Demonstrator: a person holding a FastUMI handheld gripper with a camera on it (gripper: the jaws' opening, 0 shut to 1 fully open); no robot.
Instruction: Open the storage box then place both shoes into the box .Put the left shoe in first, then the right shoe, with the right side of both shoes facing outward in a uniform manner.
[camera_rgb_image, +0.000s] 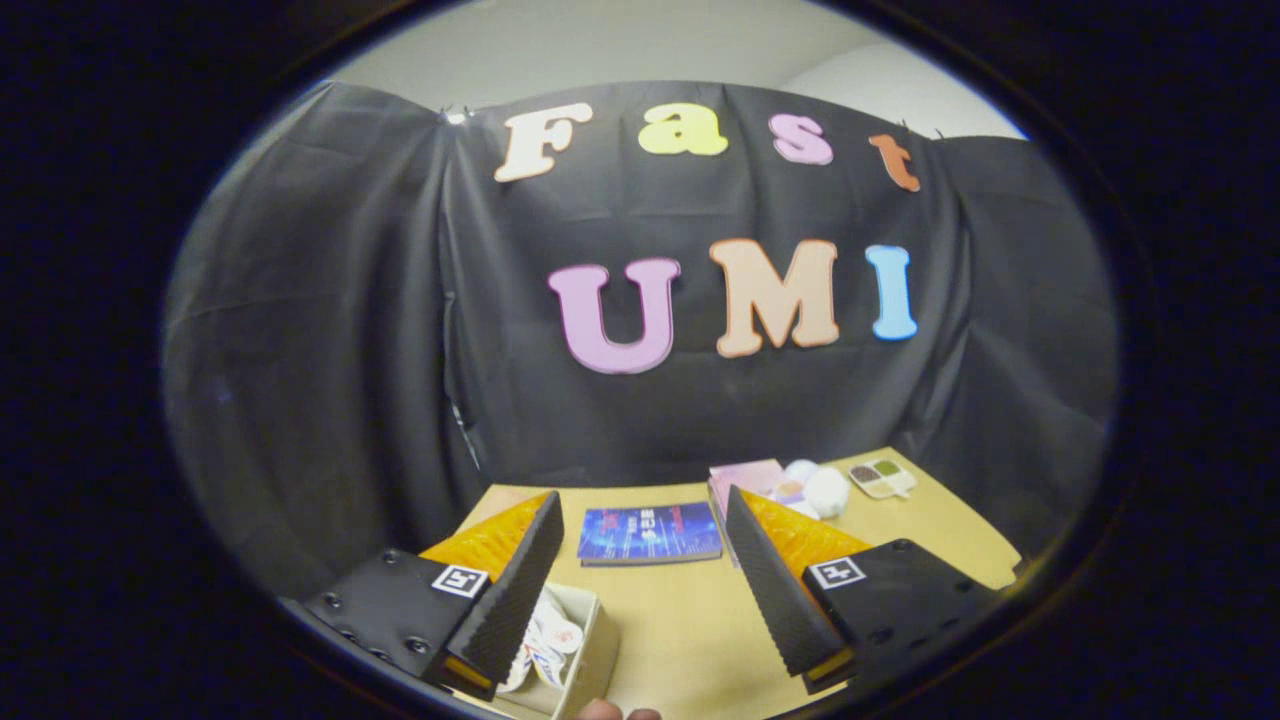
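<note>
**Over the table: gripper spread, box + shoes not identifiable**

On the gripper cam: gripper (640, 575) held high over a tan table (690, 620), aimed mostly at the booth wall. Fingers wide apart, nothing between them but bare tabletop.

Just beyond the fingertips: blue book (650, 533) lying flat. Behind the right finger: pink box (745, 477), partly hidden. Next to it a white round thing (826, 491), then a small palette-type tray (881, 477) w/ dark and green pots near the far table edge.

Under/beside the left finger: small open white container (575, 650) w/ white printed bits inside, contents unclear. Too small-looking for a shoe box imo, can't confirm. A fingertip (600, 710) pokes in close to the cam.

Task items: no shoe recognisable, no obvious storage box. Can't tell whether lid is open/shut or shoes are in, so stage of job = unknown from this.

Risks:
- cam pitched up → things close under the gripper stay hidden; descending blind could clip the white container or the book.
- clutter near right finger → wide-spread fingers may knock the pink box when swinging.
- shoe order/orientation can't be checked from this pose → wrong shoe or wrong side out likely if not re-aimed.
</note>
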